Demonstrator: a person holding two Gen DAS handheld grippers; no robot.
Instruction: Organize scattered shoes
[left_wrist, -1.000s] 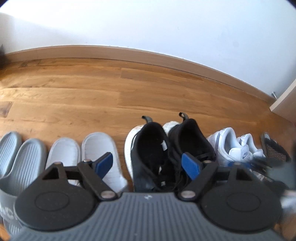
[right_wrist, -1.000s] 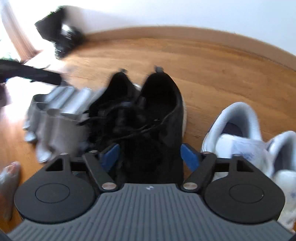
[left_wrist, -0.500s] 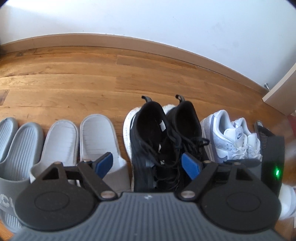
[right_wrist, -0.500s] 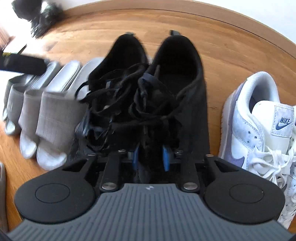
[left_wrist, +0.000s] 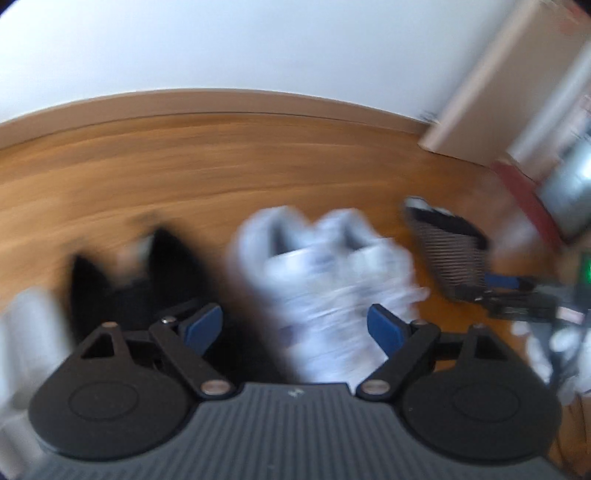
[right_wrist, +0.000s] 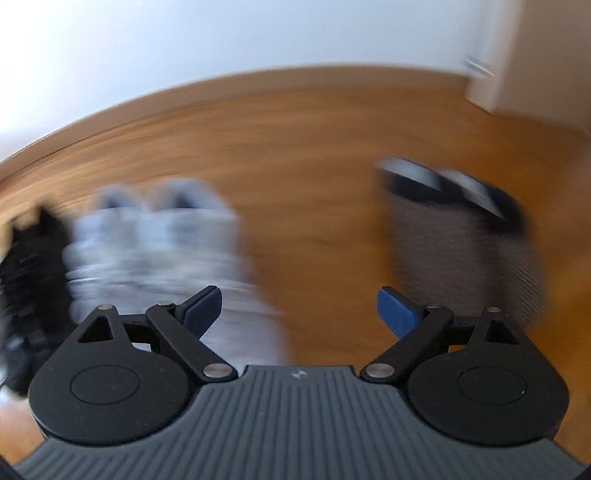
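Two grippers are held above the wooden floor (left_wrist: 184, 173), and both views are strongly blurred. The left gripper (left_wrist: 295, 328) has its blue fingers spread wide and nothing is between them that it grips. Just beyond its fingers lies the pair of white sneakers (left_wrist: 325, 266), side by side, with the heels toward the wall. To the left of them I see the black sneakers (left_wrist: 140, 273), also as a pair, touching or almost touching the white ones; the blur does not let me say which. At the right stands a dark mesh shoe (left_wrist: 450, 254), apart from the white pair, with bare floor between. Near it, at the right edge of the left wrist view, the other gripper shows as a dark shape with a green light.

The right gripper (right_wrist: 299, 308) is also spread wide and holds nothing. Bare floor lies between its fingers. The white sneakers (right_wrist: 159, 240) are at its left, and the mesh shoe (right_wrist: 461, 240) is at its right. The white wall (right_wrist: 258, 37) and a pale skirting board (right_wrist: 258, 79) close the floor behind.
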